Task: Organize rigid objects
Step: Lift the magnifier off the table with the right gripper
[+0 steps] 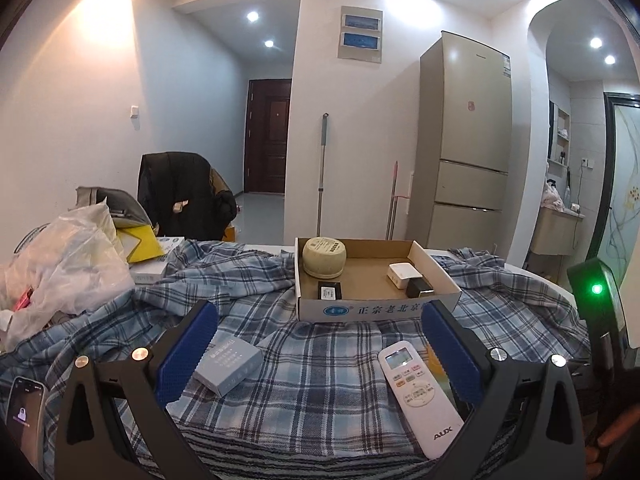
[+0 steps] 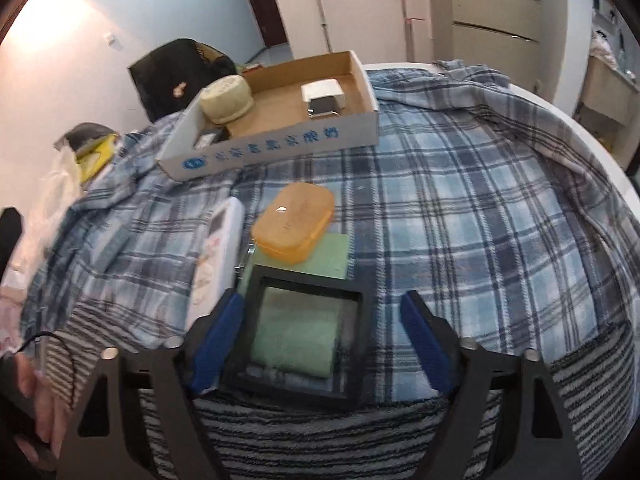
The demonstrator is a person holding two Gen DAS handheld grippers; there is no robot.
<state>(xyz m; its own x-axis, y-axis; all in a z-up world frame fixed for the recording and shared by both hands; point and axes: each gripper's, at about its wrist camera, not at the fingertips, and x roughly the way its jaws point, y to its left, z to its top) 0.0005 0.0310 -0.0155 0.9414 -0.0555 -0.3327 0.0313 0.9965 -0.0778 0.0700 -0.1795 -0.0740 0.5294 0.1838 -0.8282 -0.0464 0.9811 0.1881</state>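
Remote control (image 1: 420, 396) lies on the plaid blanket (image 1: 320, 356) between the left gripper's (image 1: 320, 360) spread fingers; black-framed box (image 2: 298, 340) sits between the right gripper's (image 2: 322, 340) spread fingers, touching the left one.

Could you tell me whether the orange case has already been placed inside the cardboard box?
No, the orange case lies on the plaid blanket in front of the cardboard box, outside it.
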